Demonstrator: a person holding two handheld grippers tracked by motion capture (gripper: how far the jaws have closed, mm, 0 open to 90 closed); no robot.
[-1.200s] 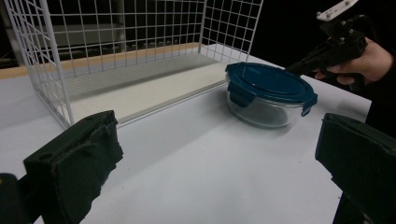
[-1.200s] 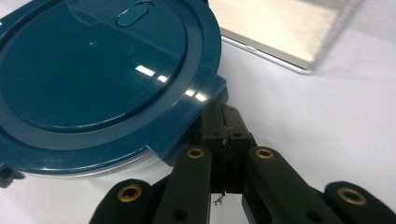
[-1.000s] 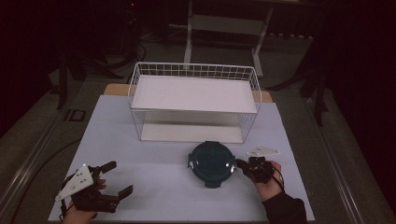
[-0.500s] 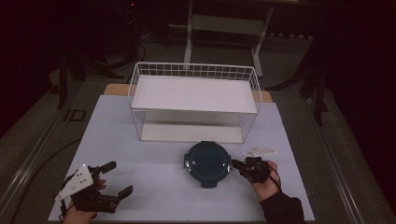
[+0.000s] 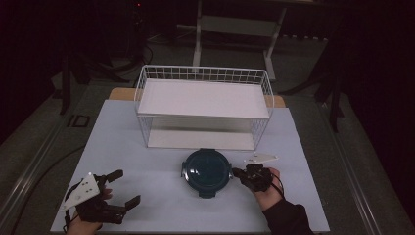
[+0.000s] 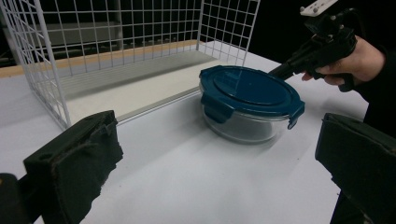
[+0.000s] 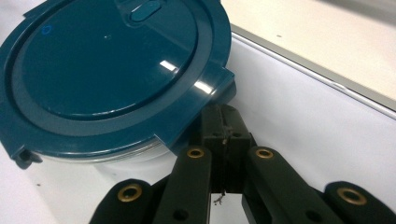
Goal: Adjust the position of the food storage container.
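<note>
With my right gripper (image 7: pixel 223 122) clamped shut on nothing and its closed tips pressed against the side of the round container (image 5: pixel 206 171), just under the rim of its dark blue lid (image 7: pixel 112 65), I read this step as a nudge: I am using the closed jaws as a pusher to slide the container across the table (image 5: pixel 147 161) toward the middle. It sits in front of the white wire basket (image 5: pixel 203 105), close to the basket's open front but apart from it, with its clear glass body (image 6: pixel 238 126) resting flat on the surface. My left gripper (image 5: pixel 113 197) rests at the near left corner, jaws spread wide and holding nothing, well apart from the container. Next, I judge, I need a steady level push low on the wall so the container glides instead of tipping, or else I back off and open the jaws for a proper grip on a lid clasp (image 6: pixel 211 111). The tabletop is a smooth pale sheet, and the room around it is dark, with a metal stand (image 5: pixel 235 29) behind the basket.
</note>
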